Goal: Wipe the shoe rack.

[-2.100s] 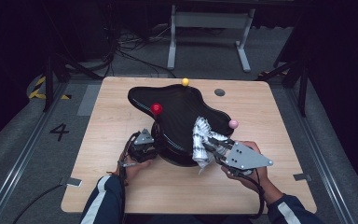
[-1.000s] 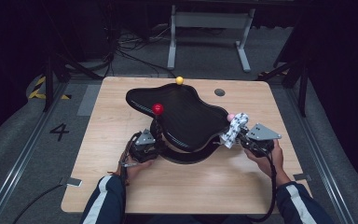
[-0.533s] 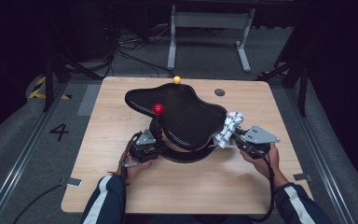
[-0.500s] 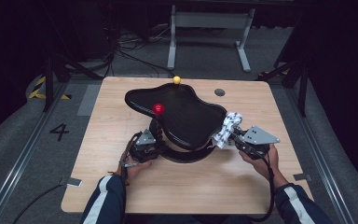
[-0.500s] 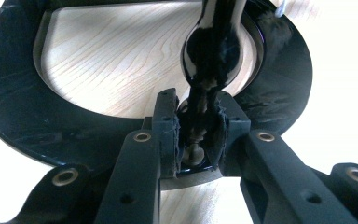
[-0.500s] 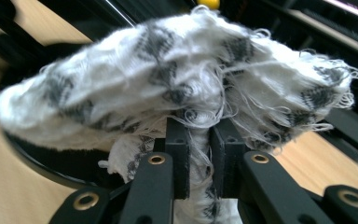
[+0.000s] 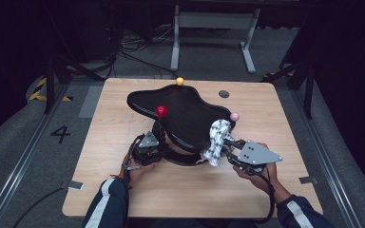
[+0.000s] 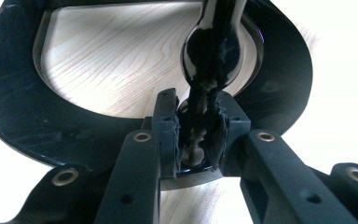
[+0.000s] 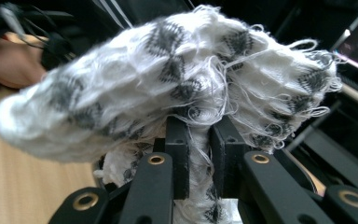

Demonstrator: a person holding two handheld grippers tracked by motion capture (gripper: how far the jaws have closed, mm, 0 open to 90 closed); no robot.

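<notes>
A glossy black wavy-edged top [image 7: 180, 114] stands on a stem over a ring base on the wooden table [image 7: 285, 114]. It carries a red ball [image 7: 160, 110], a yellow ball [image 7: 179, 81] at its far edge and a pink ball [image 7: 235, 116] at its right tip. My left gripper [image 7: 154, 145] is under the top's front left, shut on the black stem [image 8: 212, 46] just above the ring base [image 8: 18, 107]. My right gripper [image 7: 228, 147] is shut on a bunched white cloth [image 7: 217, 142] with black markings, which rests against the top's front right edge. The same cloth [image 9: 168, 79] bulges over the jaws.
A small dark round hole [image 7: 224, 93] sits in the table behind the top. A white metal frame [image 7: 214, 21] and cables lie on the floor beyond the far edge. Bare wood lies left, right and in front of the base.
My right gripper has carried the cloth from beside the pink ball back left and nearer, along the top's front right edge. The left gripper has stayed on the stem.
</notes>
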